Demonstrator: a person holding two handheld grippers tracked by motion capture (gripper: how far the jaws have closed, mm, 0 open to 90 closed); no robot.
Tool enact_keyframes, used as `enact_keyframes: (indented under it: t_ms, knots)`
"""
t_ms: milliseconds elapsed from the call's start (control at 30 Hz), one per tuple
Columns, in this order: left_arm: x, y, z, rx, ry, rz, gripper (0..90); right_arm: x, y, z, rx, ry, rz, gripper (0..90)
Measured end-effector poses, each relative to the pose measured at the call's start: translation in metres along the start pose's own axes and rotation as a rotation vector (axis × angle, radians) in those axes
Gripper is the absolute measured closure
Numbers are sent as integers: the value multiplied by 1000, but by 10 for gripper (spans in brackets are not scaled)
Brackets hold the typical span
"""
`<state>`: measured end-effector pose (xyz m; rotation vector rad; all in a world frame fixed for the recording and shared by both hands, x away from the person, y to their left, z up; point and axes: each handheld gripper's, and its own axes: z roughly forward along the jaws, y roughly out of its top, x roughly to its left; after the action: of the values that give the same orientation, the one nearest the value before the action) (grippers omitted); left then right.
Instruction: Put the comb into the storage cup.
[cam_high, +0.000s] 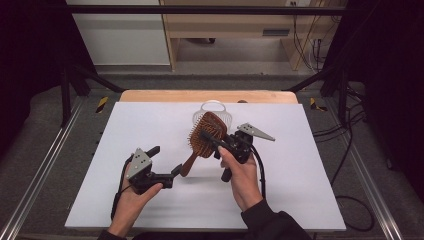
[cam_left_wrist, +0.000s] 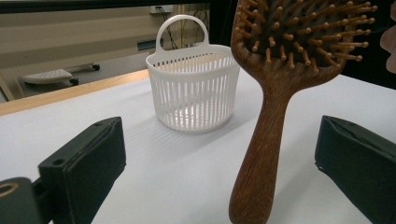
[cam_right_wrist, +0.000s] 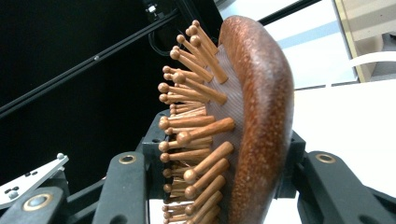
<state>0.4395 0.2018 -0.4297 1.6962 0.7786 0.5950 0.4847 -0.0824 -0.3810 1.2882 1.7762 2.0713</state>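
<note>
The left gripper (cam_high: 167, 165) gapes wide near the table's (cam_high: 300, 200) middle, the wooden hairbrush's (cam_high: 202, 137) handle end between its jaws, apparently untouched. The right gripper (cam_high: 216, 141) clamps the brush head, lifted off the table. Just beyond stands a white slatted basket (cam_left_wrist: 194, 91); whether it holds anything cannot be told.

Left tongs (cam_high: 166, 161) gaping wide, low and left of right tongs (cam_high: 216, 142), which sit clamped, both hand-held.
</note>
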Motion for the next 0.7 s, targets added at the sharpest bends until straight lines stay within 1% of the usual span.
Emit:
enact_keyframes:
  t_ms: [100,133,233,267,433,700]
  knots:
    - [1,-2,-1,3,7,7,19,-2,1,-1,-3,-4,5,523]
    - [2,-2,-2,-4,14,7,19,-3,1,-1,-6,-7,2,523]
    - [3,-1,-4,-13,18,13,19,-3,2,-3,-5,-9,6,522]
    - [4,-1,-6,-20,26,16,19,-4,2,-3,-6,-9,5,522]
    - [8,-1,-9,-30,25,8,18,-7,5,-6,-12,-13,9,522]
    - [14,-5,-16,-27,36,14,18,-10,7,-9,-18,-27,7,522]
